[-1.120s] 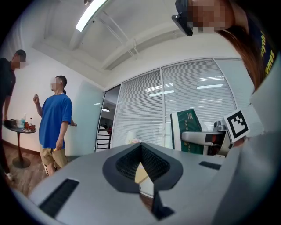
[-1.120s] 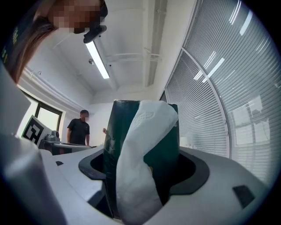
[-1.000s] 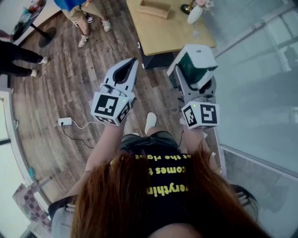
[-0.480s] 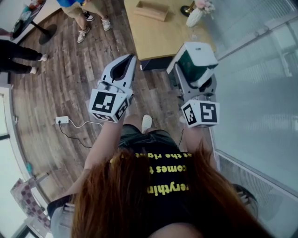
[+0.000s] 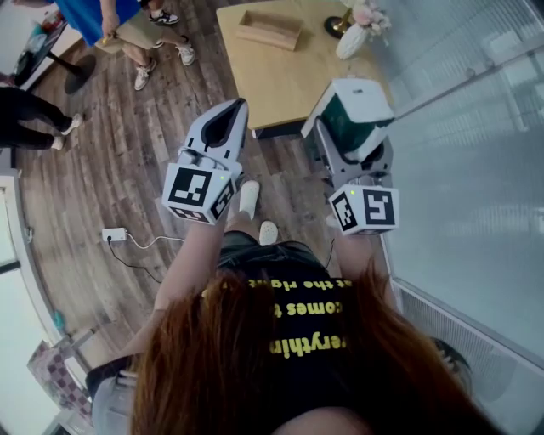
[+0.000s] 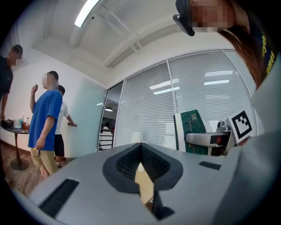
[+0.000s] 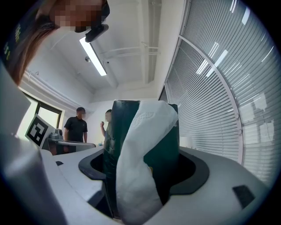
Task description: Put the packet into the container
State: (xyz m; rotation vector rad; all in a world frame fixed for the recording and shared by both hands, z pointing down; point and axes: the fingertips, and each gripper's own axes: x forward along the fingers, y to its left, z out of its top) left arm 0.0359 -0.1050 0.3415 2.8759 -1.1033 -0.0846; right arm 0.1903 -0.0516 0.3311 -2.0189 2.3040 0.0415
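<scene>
My right gripper (image 5: 350,143) is shut on a dark green and white packet (image 5: 357,110), held at chest height above the wooden floor. In the right gripper view the packet (image 7: 142,149) stands upright between the jaws and fills the middle. My left gripper (image 5: 239,109) is shut with nothing in it, level with the right one; in its own view the left gripper (image 6: 141,151) shows its jaws meeting. A shallow wooden container (image 5: 270,30) lies on the far part of a light wooden table (image 5: 285,81), ahead of both grippers.
A vase of flowers (image 5: 355,34) stands at the table's far right. People (image 5: 127,25) stand on the floor at the far left. A glass wall with blinds (image 5: 476,170) runs along the right. A white adapter with a cable (image 5: 113,234) lies on the floor.
The table and container have come further into the head view as the person stepped forward, one shoe swinging ahead. Both grippers keep their hold and height.
</scene>
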